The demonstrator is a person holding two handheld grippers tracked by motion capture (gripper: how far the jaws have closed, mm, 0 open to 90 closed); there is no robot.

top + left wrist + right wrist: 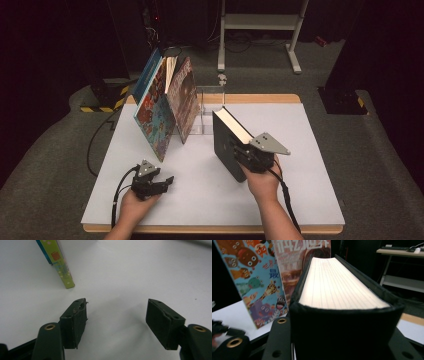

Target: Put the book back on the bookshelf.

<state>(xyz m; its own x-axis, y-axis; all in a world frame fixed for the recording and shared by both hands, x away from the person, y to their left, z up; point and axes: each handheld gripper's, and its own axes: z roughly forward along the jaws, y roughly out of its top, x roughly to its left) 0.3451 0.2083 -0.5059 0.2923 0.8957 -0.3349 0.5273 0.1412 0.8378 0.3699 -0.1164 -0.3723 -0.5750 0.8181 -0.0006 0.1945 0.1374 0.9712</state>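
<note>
Right gripper (250, 156): pinched a thick black book (227, 142) upright, mid-worktop.
Left gripper (159, 184): spread, empty, near front edge.
Writing: Chinese characters, possibly "最", on picture book (254, 280).

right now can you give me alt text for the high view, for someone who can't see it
The right gripper clamps a thick black book held on edge on a white table, its cream pages facing up. The left gripper rests open near the table's front edge with nothing in it. Behind them, colourful picture books lean against a clear bookend.
</note>
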